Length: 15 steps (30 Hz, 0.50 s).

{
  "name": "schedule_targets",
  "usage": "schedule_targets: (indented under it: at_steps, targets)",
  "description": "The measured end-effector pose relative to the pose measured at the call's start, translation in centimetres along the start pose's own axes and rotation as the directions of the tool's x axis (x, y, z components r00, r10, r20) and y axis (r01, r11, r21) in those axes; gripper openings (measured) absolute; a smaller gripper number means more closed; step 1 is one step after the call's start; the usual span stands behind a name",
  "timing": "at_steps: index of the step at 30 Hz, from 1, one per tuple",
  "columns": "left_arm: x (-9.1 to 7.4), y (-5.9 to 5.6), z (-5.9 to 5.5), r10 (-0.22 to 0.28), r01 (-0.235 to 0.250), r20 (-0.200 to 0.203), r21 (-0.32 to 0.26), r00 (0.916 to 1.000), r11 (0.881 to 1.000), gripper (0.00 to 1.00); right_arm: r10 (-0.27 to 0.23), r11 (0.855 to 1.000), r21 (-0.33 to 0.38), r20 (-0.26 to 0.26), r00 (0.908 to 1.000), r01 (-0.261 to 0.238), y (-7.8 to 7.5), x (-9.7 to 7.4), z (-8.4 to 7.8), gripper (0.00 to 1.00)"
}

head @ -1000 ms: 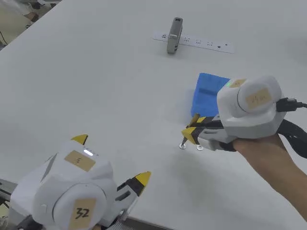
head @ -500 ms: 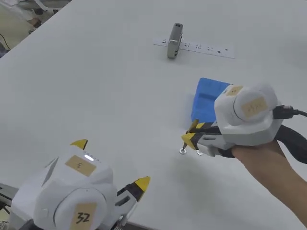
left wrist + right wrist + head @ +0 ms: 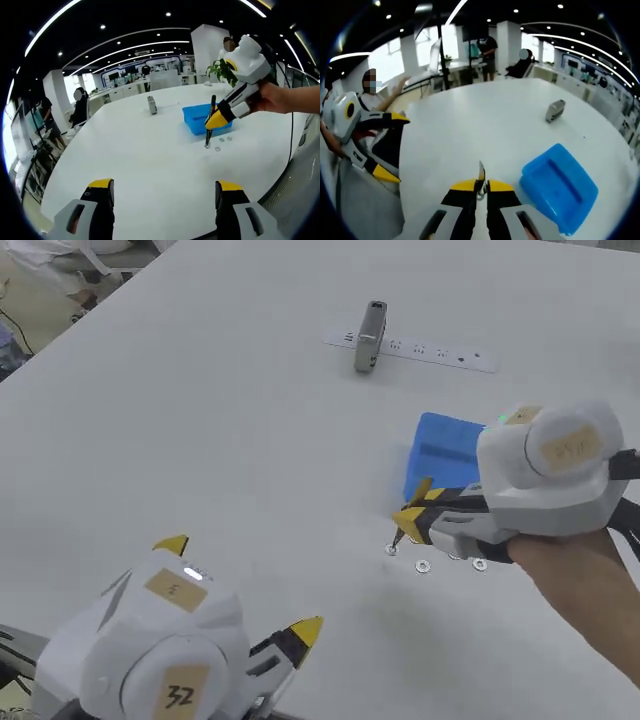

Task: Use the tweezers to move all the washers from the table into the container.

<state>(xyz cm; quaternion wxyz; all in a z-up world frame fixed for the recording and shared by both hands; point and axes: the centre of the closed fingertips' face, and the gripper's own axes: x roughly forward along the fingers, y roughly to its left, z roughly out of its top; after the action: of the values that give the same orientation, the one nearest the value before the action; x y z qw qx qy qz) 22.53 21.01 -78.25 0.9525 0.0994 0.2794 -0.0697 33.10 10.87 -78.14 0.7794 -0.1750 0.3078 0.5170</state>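
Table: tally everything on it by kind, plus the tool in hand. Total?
Washers: 4, one partly under the right gripper
Blue container: 1
Power strip: 1
Grey block on the strip: 1
Tweezers, held in the right gripper: 1
Total: 8

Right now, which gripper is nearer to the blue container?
Right. The right gripper, shut on the tweezers, is just in front of the container. The left gripper, open, is far off by the near edge of the table.
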Motion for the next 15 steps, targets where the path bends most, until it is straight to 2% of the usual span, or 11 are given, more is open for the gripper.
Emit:
schedule_targets:
  at_steps: [8,13,15]
  targets:
    - [0.0,0.0,0.0,0.004,-0.004,-0.001,0.002,1.0,1.0,0.85,-0.046,0.999,-0.025,0.043,0.998,0.047,-1.4,-1.4,2.2,0.02]
    - [0.0,0.0,-0.1,0.003,-0.003,-0.006,0.006,1.0,1.0,0.84,-0.112,0.993,-0.022,0.091,0.9895,0.115,-4.1,-2.1,3.9,0.02]
    - [0.0,0.1,-0.1,0.006,-0.006,-0.005,0.004,1.0,1.0,0.84,-0.146,0.989,-0.006,0.112,0.9829,0.147,-5.2,-2.3,4.4,0.02]
